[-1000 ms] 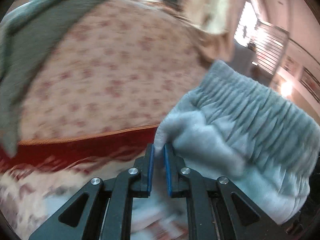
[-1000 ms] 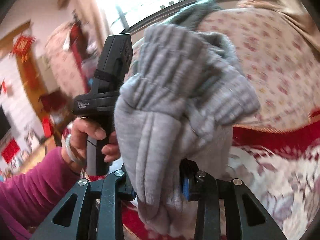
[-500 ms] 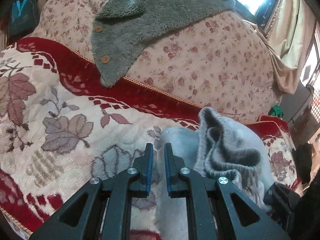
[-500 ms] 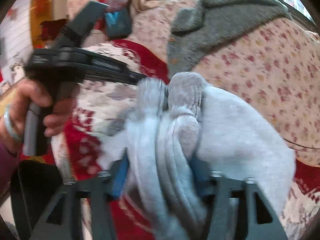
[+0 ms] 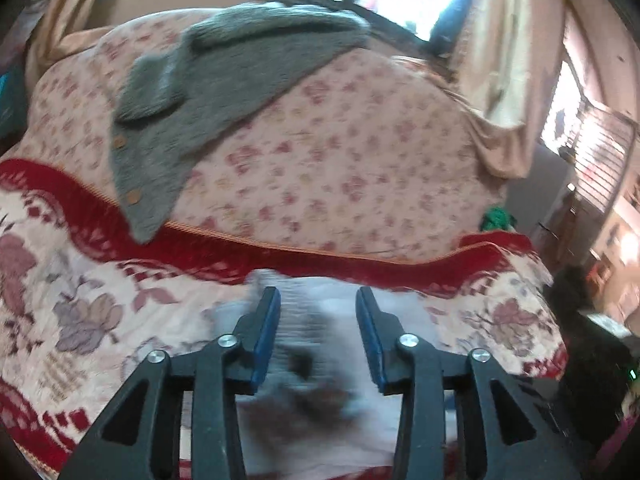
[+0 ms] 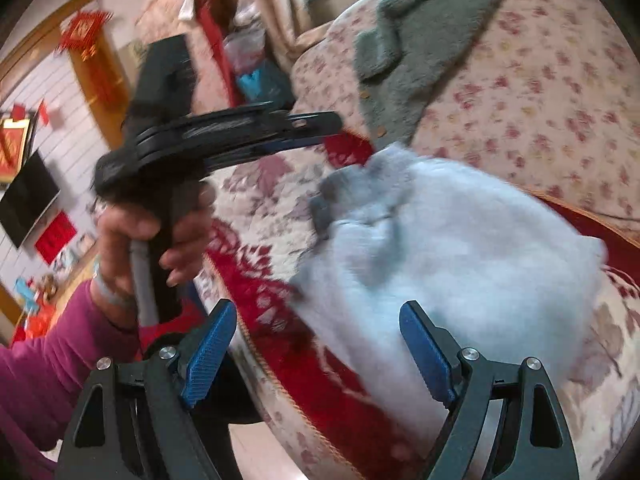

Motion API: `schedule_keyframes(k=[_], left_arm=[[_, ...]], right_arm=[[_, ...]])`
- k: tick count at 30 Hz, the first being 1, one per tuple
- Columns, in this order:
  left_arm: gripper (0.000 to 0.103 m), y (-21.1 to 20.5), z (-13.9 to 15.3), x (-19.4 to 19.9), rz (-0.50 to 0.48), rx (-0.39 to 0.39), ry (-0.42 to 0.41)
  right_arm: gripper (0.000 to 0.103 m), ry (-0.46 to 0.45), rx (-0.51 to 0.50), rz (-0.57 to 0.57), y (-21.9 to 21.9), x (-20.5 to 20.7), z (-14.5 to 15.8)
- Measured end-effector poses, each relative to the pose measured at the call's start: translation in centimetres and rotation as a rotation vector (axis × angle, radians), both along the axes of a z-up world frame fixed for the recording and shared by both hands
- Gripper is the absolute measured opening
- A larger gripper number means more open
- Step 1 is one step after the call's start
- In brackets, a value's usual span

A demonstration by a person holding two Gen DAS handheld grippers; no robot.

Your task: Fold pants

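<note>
Lying on blanket (image 6: 256,196): folded pants (image 6: 460,248)

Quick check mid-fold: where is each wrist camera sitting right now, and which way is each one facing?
Left wrist: on the left gripper, open, facing across the grey pants to the floral sofa back.
Right wrist: on the right gripper, open, facing the pants, the left gripper and left hand.
Shared: pants, green cardigan, red blanket.
</note>
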State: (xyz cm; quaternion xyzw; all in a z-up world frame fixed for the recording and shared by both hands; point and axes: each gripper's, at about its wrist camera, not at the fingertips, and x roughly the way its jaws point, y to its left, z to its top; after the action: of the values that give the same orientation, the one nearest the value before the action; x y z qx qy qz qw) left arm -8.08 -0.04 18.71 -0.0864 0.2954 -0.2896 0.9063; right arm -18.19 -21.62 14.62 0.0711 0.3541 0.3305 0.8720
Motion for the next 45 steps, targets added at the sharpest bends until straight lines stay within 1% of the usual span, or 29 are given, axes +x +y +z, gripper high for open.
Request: schedule_keyframes(k=[3,6,9,14,16,20,23,26,30,33,34,36,41,43,45], left_arm=[[0.046,-2.3,0.5,-1.0,-0.054,0.006,-0.005],[0.05,-4.6,0.1,-1.9,-0.06,0.065,-0.017],[0.05,-6.3,-1.3,-2.3,-0.05,0.132,0.001],[0.05,-6.2,-3.6,-3.0,0.01,0.219,0.003],[0.05,-5.6,-4.4,-3.0,0.031,0.225,0.021],[0.05,-3.9,-6.0,-3.1,0.058,0.18,0.071],[0.05,-3.6,-6.9,-3.5,0.071,0.172,0.076],[0.051,-4.0,-7.0,-3.9,0.092,0.177,0.057],[0.068,-4.3,-6.4,-4.1,0.095,0.146,0.052],[0.082,-4.9,-5.4,-4.5,0.117,0.181,0.016],[0.085,-5.1,-5.0,-4.6,0.128,0.194,0.002],[0.086,-5.4,-4.4,-4.5,0.139,0.208,-0.011],[0.091,-4.8,-3.7,-3.3,0.176,0.201,0.015],[0.092,-4.5,-3.8,-2.7,0.191,0.207,0.027],[0.092,-4.1,-4.0,-2.2,0.203,0.208,0.043]], right_arm=[[0.088,0.011,0.002,-0.08,-2.6,0.0,0.0],[0.088,0.006,-0.031,-0.17,-4.3,-0.1,-0.1],[0.088,0.017,-0.057,-0.218,-5.1,0.1,-0.4],[0.088,0.043,-0.069,-0.258,-5.7,0.6,-0.8],[0.088,0.055,-0.077,-0.265,-5.6,0.9,-1.1],[0.088,0.074,-0.093,-0.277,-4.9,1.7,-1.8],[0.088,0.093,-0.125,-0.285,-4.3,2.4,-2.6],[0.089,0.098,-0.153,-0.294,-3.8,2.7,-2.8],[0.09,0.102,-0.15,-0.297,-4.2,2.6,-2.4],[0.09,0.107,-0.137,-0.314,-4.9,2.7,-2.0],[0.09,0.106,-0.136,-0.322,-5.1,2.7,-1.8],[0.093,0.103,-0.131,-0.338,-5.7,2.7,-1.4],[0.096,0.1,-0.14,-0.373,-6.9,2.7,-1.1],[0.098,0.12,-0.1,-0.4,-7.9,2.9,-1.4],[0.102,0.18,-0.038,-0.426,-9.3,3.2,-2.2]])
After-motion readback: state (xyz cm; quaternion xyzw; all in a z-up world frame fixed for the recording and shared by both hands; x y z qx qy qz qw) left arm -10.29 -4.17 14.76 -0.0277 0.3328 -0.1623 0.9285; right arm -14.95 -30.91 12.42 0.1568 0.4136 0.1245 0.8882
